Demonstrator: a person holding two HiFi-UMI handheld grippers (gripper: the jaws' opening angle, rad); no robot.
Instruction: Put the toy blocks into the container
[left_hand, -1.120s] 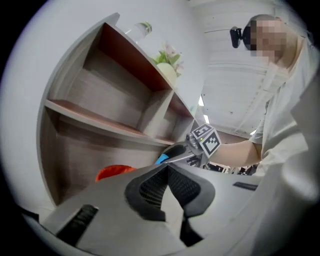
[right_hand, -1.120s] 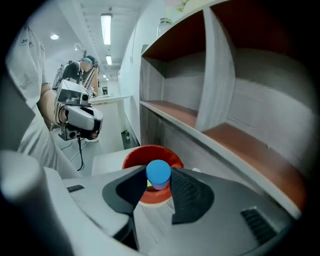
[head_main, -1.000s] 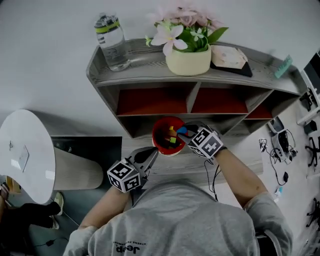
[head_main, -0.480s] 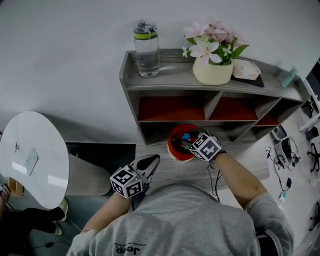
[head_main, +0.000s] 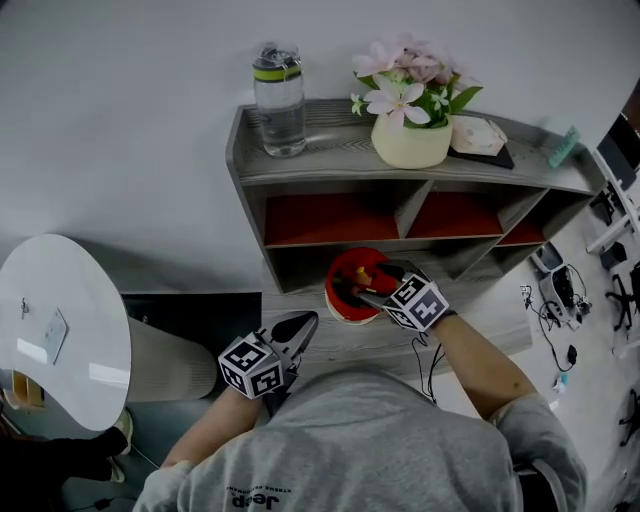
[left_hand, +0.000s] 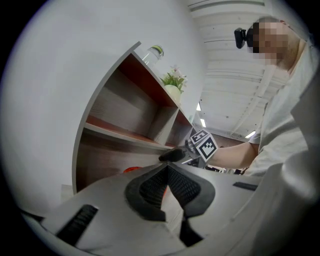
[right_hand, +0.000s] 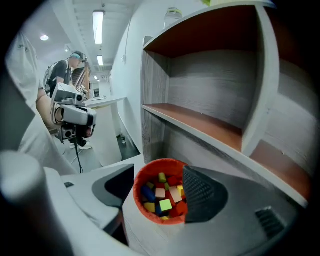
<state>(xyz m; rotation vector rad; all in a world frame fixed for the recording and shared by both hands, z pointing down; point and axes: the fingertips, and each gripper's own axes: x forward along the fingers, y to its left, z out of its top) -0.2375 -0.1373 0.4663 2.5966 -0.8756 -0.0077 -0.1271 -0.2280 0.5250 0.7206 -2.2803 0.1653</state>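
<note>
Toy blocks (right_hand: 166, 205) lie in the container (right_hand: 166, 220); right gripper (right_hand: 159, 175) over it, jaws just opened & empty, left gripper (left_hand: 167, 175) closed on nothing, so I'd back out w/o clipping the rim.

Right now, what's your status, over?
Left gripper shut, empty. Right gripper just opened above red container, holding nothing. Blocks inside. Nothing in the way.

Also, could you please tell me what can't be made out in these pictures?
- Right gripper view: toy blocks beneath the top layer, buried in the container.
- Left gripper view: container, nearly all behind the left gripper.
- Head view: the shelf unit's bottom cubbies, in deep shadow.
</note>
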